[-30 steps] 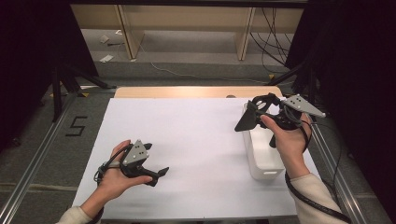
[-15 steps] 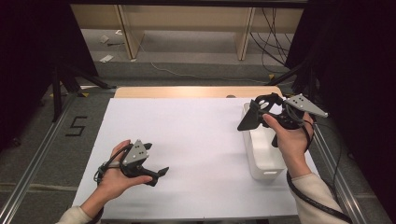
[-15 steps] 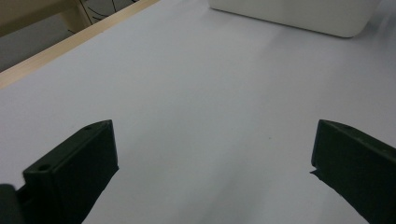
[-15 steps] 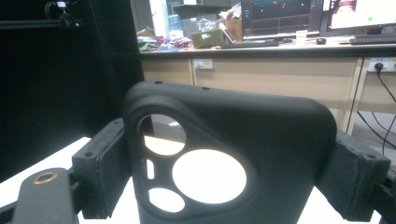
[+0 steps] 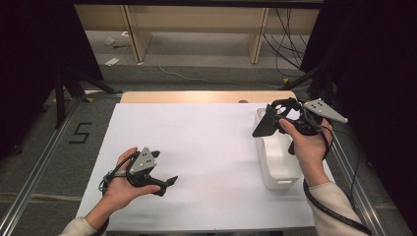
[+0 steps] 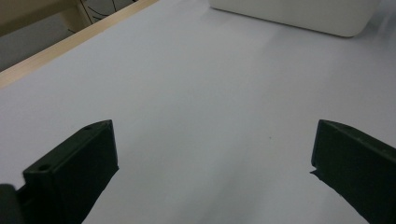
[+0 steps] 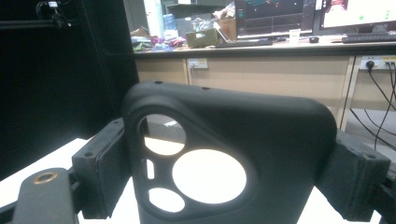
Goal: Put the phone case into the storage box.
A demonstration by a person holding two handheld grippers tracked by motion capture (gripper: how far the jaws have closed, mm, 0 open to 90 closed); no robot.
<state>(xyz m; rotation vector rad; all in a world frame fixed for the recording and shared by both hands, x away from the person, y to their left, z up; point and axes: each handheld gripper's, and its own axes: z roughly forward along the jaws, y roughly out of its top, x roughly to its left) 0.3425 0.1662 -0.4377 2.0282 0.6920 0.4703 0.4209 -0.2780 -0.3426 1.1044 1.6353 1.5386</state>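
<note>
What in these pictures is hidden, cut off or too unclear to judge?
- Inside of the white bin: in the high view the right hand and the black phone case cover part of it.
- Lower end of the phone case: cut off by the bottom edge of the right gripper view.
- White bin in the left gripper view: cut off by the top edge.
- Screens behind, right gripper view: too small to read.

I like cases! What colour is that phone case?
Black phone case, best in the right gripper view.
</note>
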